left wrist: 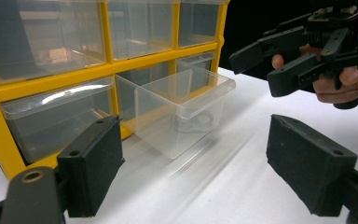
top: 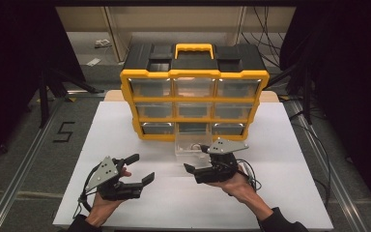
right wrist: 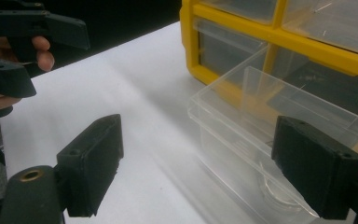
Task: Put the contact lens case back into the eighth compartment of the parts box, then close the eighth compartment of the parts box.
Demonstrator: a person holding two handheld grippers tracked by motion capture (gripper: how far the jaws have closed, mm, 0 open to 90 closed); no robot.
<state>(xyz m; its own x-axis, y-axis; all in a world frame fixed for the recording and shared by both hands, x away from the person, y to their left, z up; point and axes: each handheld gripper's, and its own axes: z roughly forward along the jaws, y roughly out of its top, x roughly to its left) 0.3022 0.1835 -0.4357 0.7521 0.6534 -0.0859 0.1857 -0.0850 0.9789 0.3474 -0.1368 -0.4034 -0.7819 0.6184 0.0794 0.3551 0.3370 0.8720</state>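
Note:
A yellow and black drawer cabinet stands at the back of the white table. Its bottom middle clear drawer is pulled out and rests on the table in front of it. In the left gripper view the drawer holds a faint round item, which also shows through the drawer as a round item in the right gripper view. My left gripper is open, well left of the drawer. Just in front of the drawer, my right gripper is open and points left. Both hold nothing.
The cabinet has several clear drawers that are shut. The white table has bare room left and right of the cabinet. Dark curtains and metal rails flank the table. Cables trail from the right gripper near the hand.

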